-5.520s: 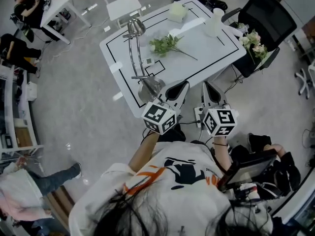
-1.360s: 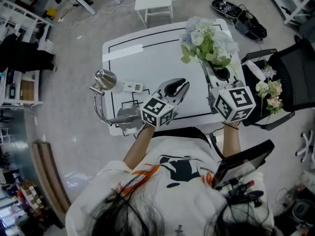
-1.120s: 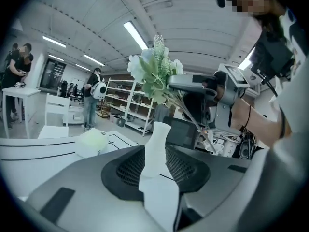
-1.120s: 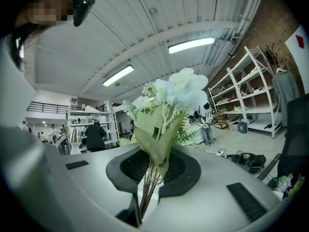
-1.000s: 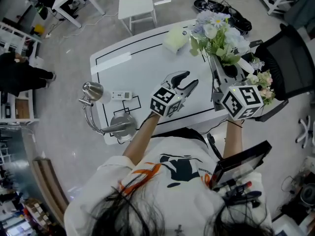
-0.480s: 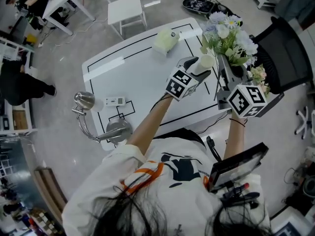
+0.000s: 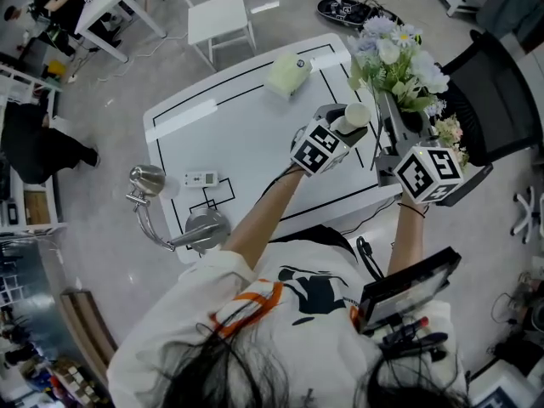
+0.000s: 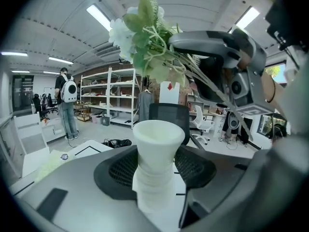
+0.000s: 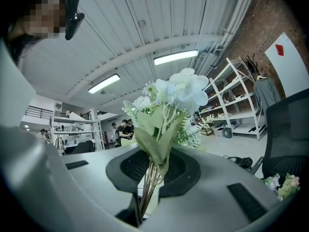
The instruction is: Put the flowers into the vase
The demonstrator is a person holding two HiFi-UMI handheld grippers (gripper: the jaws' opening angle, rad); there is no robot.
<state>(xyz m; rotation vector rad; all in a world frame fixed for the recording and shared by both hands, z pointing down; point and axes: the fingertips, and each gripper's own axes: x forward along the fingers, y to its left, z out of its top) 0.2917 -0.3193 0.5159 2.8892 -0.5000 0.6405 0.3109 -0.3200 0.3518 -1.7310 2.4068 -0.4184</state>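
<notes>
Head view, step: the person is bringing the two things together; the flowers (image 7: pixel 395 53) are not yet going into the vase (image 7: pixel 354 114).
Head view, vase: it is standing near the right-hand edge of the table (image 7: pixel 229 134), between the jaws of the left gripper (image 7: pixel 347 126).
Head view, flowers: the right gripper (image 7: pixel 393 130) is holding them up just beside the vase, blooms pointing away from the person.
Head view, vase contents: nothing is sticking out of its mouth.
Left gripper view, jaws: they are closing round the vase (image 8: pixel 157 163); a sliver of table is showing beside it, so I judge the pads are not pressing yet.
Left gripper view, flowers: they are hanging above and behind the vase rim (image 8: pixel 145 37), well off the mouth.
Right gripper view, jaws: they are clamping the stems (image 9: pixel 147 187) low down, the blooms (image 9: pixel 178 93) rising above.
Next move, judged: the left jaws are needing a firm hold to steady the vase; the right gripper is then having to turn the stems downward and line the stem ends over the narrow mouth.
</notes>
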